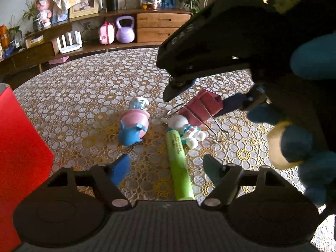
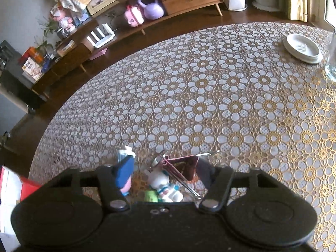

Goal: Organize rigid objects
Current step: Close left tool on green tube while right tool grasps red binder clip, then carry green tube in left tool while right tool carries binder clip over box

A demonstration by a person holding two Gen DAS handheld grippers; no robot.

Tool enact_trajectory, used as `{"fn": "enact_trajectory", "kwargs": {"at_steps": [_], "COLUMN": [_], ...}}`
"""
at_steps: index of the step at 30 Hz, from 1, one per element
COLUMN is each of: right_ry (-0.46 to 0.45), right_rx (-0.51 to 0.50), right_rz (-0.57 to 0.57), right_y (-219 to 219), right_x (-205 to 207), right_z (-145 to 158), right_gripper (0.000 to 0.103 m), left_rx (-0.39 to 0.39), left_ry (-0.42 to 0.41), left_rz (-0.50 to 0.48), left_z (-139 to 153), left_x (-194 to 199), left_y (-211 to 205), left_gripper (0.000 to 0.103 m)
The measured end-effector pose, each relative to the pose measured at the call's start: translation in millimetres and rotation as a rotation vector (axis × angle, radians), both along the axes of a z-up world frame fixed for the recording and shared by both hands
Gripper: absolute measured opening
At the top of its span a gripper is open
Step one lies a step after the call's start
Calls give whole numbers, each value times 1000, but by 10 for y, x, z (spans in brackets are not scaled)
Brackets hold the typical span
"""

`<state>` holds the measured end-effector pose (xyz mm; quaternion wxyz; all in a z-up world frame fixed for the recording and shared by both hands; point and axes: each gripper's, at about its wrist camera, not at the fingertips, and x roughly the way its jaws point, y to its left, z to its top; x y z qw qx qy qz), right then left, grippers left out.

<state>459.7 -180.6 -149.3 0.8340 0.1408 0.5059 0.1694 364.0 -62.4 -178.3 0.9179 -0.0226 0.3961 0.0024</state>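
Closest to my left camera, the left gripper (image 1: 166,166) hovers with its fingers apart and nothing between the pads; a green tube (image 1: 180,166) lies on the worktop (image 1: 88,88) in the gap below them, pointing away from me. Just beyond its far end lies a white rabbit figurine (image 1: 189,130) on its back, touching the tube's tip. Left of the rabbit, a little apart, a pink and blue toy figure (image 1: 134,126) lies tipped over. Behind the rabbit sits a large dark red binder clip (image 1: 201,109), wire handles splayed.

From the right, my right gripper (image 1: 201,94) reaches in over that clip, held by a blue-gloved hand (image 1: 304,130). Through its own camera, the right gripper's fingers (image 2: 199,174) stand part-way apart, one on each side of the clip and rabbit. I cannot tell whether the pads press on the clip yet.

At the near left edge stands a red box (image 1: 21,142), which I judge to be where the things are meant to go. Far across the patterned cloth rest a white dish (image 2: 302,48) and a clear glass (image 2: 331,63).

I judge this the picking step, with the clip as the target. Next, the right fingers need to come together squarely on the clip's body, not its springy handles, then lift clear of the rabbit.
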Motion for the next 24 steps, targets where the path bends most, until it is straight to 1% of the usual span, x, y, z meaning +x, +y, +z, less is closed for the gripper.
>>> {"fn": "enact_trajectory", "kwargs": {"at_steps": [4,6,7,8,9,10,11,13,16,20,24], "right_ry": [-1,-2,-3,-4,-7,-10,-13,-22,-35,-48,-57], "right_rx": [4,9,11,15,17,18,20,26,30,20,33], "right_rz": [-22,-27,-30,-33,-36,-38,-40,-44,-52,-48,-46], "right_y": [20,-16,-32,-40,-55,-69,-80,-126,-194,-228,-324], "right_x": [59,82,82,78,78,69,58,39,-6,-93,-224], "right_z": [-22,-30,-36,-38,-47,-50,-50,-46,-19,24,72], "right_gripper": [52,48,47,44,43,42,40,37,32,30,30], "left_rx": [3,6,8,10,11,10,11,19,48,48,34], "left_ry": [-2,-7,-8,-12,-14,-13,-12,-11,-16,-7,-11], "left_rz": [-8,-12,-13,-13,-14,-15,-16,-24,-42,-47,-55], "left_z": [-15,-18,-18,-8,-5,-4,3,9,22,33,80], "left_x": [29,37,39,38,36,38,46,58,69,57,-2], "left_y": [-35,-49,-52,-48,-52,-52,-50,-69,-103,-100,-67], "left_gripper": [61,58,54,48,45,39,35,32,17,16,16]}}
